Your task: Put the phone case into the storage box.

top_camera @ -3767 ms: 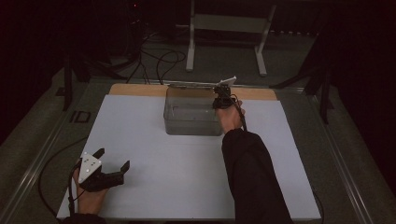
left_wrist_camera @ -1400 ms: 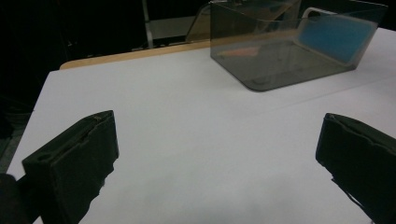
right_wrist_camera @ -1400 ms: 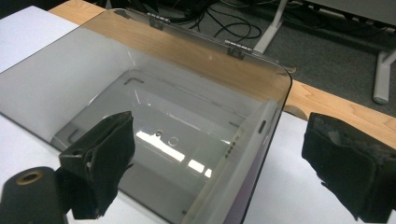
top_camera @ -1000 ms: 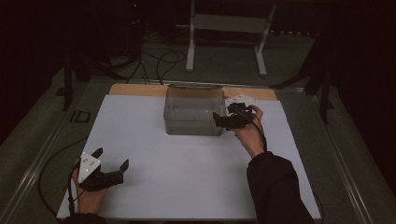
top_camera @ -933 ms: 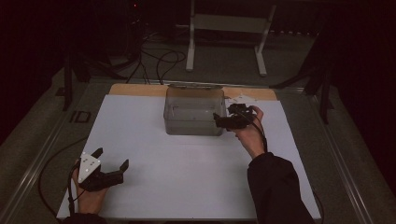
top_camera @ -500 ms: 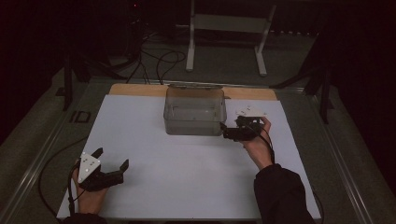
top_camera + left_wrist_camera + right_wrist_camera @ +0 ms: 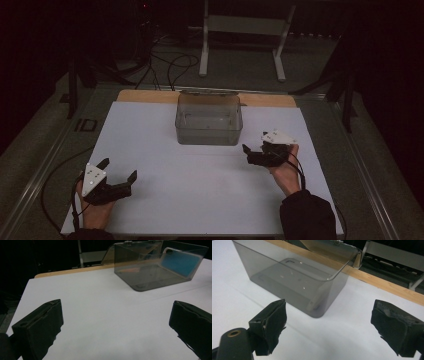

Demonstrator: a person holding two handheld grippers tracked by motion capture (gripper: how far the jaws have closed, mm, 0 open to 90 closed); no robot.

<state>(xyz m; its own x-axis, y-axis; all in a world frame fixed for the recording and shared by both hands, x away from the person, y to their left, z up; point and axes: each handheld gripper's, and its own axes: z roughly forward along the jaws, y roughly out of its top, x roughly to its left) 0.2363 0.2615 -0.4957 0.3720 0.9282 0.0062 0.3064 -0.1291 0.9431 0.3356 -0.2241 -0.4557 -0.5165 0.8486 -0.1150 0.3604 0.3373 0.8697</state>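
A smoky, see-through box (image 7: pixel 209 119) is sitting at the far middle of the white table (image 7: pixel 200 200), its back edge close to the bare wooden strip (image 7: pixel 145 96) along the table's far side. The right gripper (image 7: pixel 255 154) is hovering near the box's right front corner without touching it, its jaws standing wide apart and empty — in the right gripper view the box (image 7: pixel 294 282) is lying just ahead of them, a flat rectangular thing resting on its floor. The left gripper (image 7: pixel 119 183) is resting low at the near left of the table, well apart from the box, its jaws likewise spread wide with nothing between them; in the left gripper view the box (image 7: pixel 160 267) is showing farther off, a blue patch visible through its wall.
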